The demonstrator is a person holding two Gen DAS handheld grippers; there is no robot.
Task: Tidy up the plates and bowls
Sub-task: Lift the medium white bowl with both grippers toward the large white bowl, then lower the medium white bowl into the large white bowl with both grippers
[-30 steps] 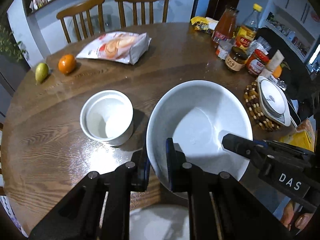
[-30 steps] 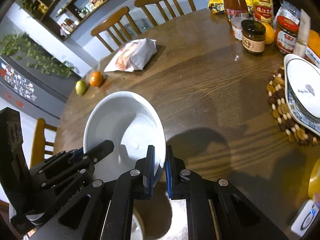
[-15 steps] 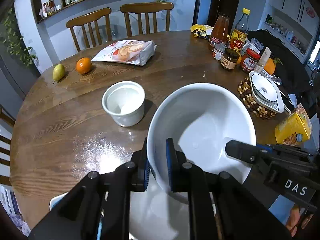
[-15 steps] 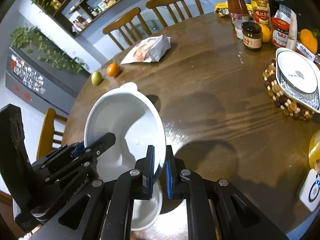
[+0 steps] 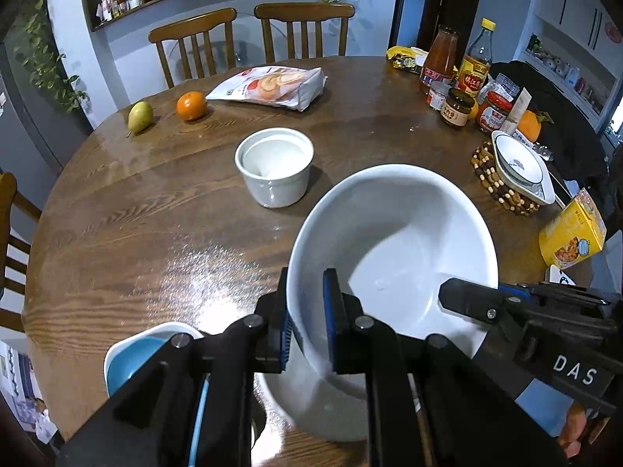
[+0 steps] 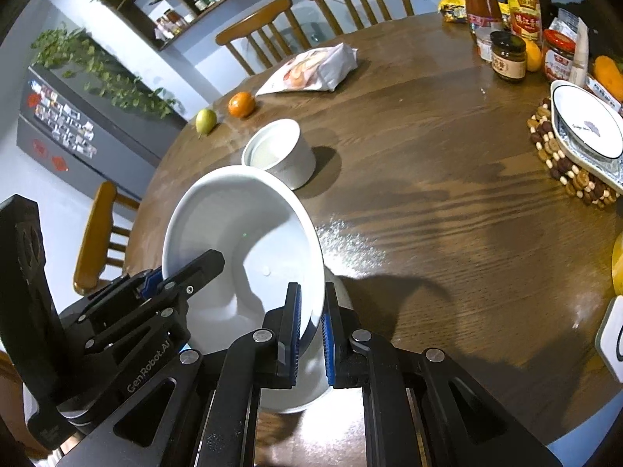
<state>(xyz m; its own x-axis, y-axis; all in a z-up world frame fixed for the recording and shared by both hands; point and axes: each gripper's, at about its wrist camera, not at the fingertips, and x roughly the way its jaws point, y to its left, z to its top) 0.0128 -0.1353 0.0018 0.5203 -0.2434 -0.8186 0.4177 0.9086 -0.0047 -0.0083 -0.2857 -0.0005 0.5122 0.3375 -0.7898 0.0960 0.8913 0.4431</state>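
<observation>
Moved: big bowl nearer frame bottom, over blue bowl | left gripper, right gripper pinching opposite rims | rigid, glazed, slippery, breakable.

Far side of the wooden table has a pear and an orange next to a snack bag — two chairs behind. Right side is crowded: sauce bottles, jars, a yellow box.

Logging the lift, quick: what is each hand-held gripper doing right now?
Left hand-held gripper: shut on the large white bowl's rim.
Right hand-held gripper: shut on the same bowl's opposite rim.
</observation>
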